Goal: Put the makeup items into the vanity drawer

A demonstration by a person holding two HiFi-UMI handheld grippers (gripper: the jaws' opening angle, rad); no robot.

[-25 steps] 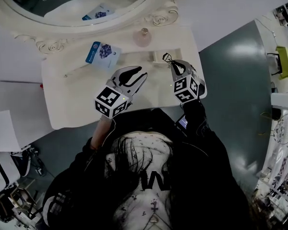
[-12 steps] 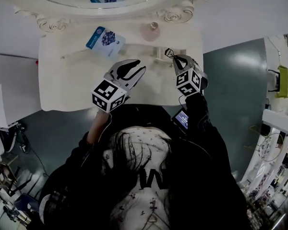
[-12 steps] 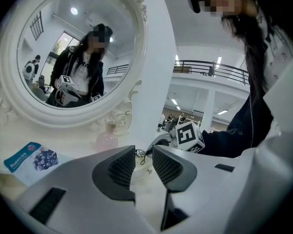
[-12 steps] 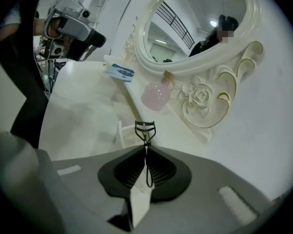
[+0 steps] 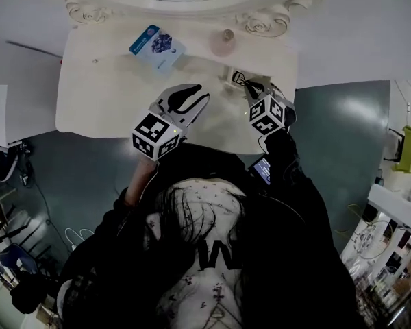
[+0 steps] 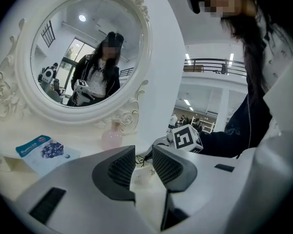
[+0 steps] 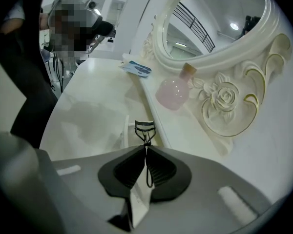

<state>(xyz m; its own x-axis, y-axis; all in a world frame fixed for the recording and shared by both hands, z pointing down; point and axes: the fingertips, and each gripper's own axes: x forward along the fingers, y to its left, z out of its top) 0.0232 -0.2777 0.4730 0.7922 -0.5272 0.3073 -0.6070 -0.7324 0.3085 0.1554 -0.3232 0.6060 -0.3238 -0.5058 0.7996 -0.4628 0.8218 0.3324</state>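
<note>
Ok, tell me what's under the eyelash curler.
Under the eyelash curler, clamped in the right tool, is white vanity top; the tool hides whatever lies below its handles.

Eyelash curler handles buried between clamped jaws of right hand-held gripper. Mirror cropped by head view's top edge. Blue packet print too small to read.
</note>
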